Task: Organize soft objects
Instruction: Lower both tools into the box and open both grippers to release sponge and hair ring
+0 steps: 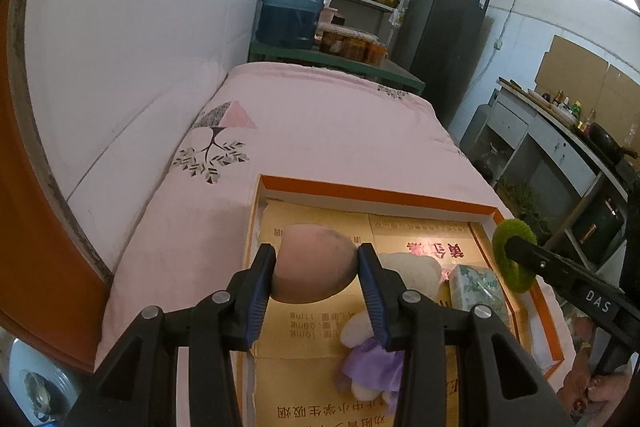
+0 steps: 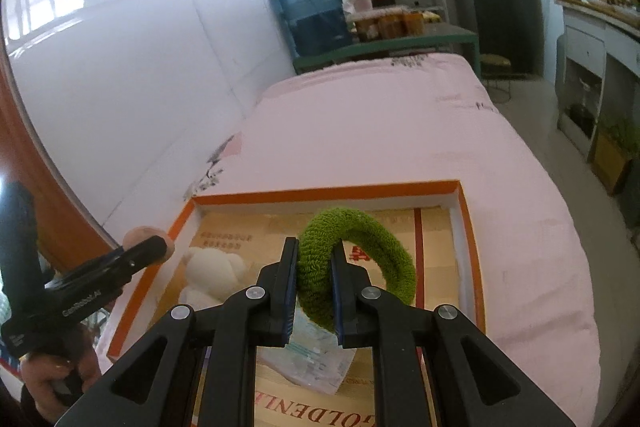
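Left wrist view shows the left gripper (image 1: 317, 269) clamped on a pinkish, egg-shaped soft sponge (image 1: 314, 263), holding it in the air above the orange-rimmed box (image 1: 372, 191) that sits on the pink bedcover (image 1: 320, 123). From the right wrist view, the right gripper (image 2: 315, 283) is pinched tight on a fuzzy green ring (image 2: 352, 259), which also hangs over the box rather than resting in it. Already lying on the box's cardboard floor are a white plush toy (image 2: 212, 269), a small plush in a purple dress (image 1: 370, 363) and a soft tissue pack (image 1: 476, 287), so I judge the sorting well advanced: three pieces are in, and two more are held over the box, not yet let go. No other loose soft things show on the bedcover, so these two drops look like most of what remains.
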Demonstrator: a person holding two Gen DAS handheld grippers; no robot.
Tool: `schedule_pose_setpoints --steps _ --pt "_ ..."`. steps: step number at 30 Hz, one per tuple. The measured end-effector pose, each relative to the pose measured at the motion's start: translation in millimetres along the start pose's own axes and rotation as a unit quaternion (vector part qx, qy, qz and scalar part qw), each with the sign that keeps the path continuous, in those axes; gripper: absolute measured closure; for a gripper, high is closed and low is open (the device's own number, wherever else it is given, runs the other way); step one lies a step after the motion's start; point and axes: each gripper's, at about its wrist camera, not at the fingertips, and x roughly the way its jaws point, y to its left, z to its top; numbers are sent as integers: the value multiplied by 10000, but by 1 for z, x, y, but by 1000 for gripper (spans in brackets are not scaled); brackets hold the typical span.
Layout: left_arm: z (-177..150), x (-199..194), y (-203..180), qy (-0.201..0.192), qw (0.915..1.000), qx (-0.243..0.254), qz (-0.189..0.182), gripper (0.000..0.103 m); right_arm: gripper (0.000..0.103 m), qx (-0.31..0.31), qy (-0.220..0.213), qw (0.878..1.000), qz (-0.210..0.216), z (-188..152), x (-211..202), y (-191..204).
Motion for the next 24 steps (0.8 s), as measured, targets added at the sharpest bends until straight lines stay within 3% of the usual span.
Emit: schedule_pose_setpoints --steps 10,24 --pt "-5 9 -1 165 9998 94 111 61 88 84 394 9992 -78 -5 17 -5" --pt "-10 23 0 384 9989 194 200 60 86 35 618 9980 -115 -11 26 -2"
